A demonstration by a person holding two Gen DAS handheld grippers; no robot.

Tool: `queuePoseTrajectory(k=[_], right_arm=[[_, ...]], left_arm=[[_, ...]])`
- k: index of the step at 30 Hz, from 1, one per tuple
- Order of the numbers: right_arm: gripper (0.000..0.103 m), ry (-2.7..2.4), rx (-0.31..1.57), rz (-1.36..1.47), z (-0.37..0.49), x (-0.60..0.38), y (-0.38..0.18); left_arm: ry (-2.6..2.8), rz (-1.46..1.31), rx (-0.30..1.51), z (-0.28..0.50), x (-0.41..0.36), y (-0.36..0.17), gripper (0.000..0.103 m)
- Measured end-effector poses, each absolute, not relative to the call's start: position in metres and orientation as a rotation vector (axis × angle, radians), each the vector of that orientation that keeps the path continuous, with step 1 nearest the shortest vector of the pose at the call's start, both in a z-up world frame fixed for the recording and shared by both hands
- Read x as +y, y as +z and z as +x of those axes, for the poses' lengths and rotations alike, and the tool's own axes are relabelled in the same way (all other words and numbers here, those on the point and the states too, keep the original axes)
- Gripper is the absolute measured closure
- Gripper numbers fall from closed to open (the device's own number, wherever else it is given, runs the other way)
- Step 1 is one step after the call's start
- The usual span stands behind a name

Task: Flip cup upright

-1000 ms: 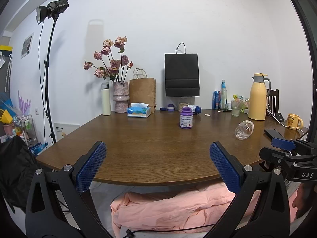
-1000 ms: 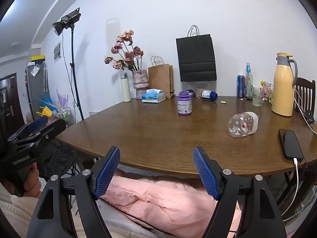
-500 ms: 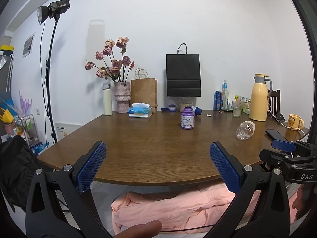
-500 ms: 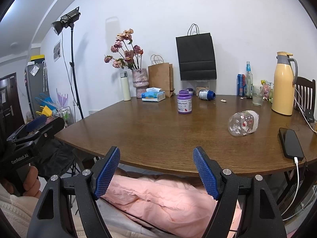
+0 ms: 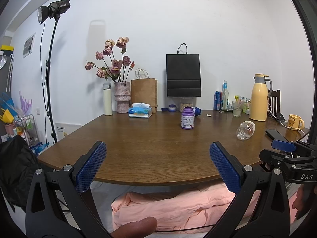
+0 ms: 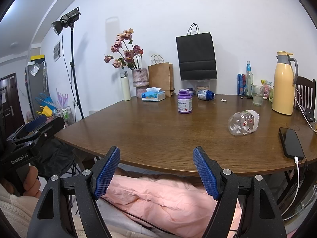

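A clear plastic cup (image 6: pixel 243 122) with small red prints lies on its side on the right part of the brown table (image 6: pixel 158 134); it also shows in the left wrist view (image 5: pixel 245 130). My right gripper (image 6: pixel 156 171) is open and empty, held at the table's front edge, well short of the cup and to its left. My left gripper (image 5: pixel 156 165) is open and empty, also at the front edge, far left of the cup.
A purple pill bottle (image 6: pixel 184 101) stands mid-table. A black phone (image 6: pixel 291 142) on a white cable lies right of the cup. A yellow thermos (image 6: pixel 283 83), glass (image 6: pixel 258 98), bottles, tissue box (image 6: pixel 153 95), vase and paper bags line the back. A yellow mug (image 5: pixel 295 122) sits far right.
Both grippers have shifted very slightly, so the scene sits a little differently in each view. A fingertip now shows at the bottom of the left wrist view. The cup has not moved.
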State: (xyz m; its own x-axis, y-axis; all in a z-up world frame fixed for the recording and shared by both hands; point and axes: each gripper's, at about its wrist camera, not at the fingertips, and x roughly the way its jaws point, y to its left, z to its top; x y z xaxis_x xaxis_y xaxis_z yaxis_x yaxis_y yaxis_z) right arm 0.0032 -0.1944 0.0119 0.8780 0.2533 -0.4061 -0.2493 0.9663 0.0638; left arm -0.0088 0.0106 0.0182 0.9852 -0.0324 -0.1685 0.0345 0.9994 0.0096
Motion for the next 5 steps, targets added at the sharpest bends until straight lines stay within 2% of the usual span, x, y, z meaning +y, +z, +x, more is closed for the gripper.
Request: queuePoseTrajectory(k=[5], right_arm=[[0.022, 0.266, 0.432, 0.010, 0.0035, -0.1928, 0.0088]], left_arm=[[-0.033, 0.012, 0.174, -0.0091, 0.0091, 0.0173, 0.000]])
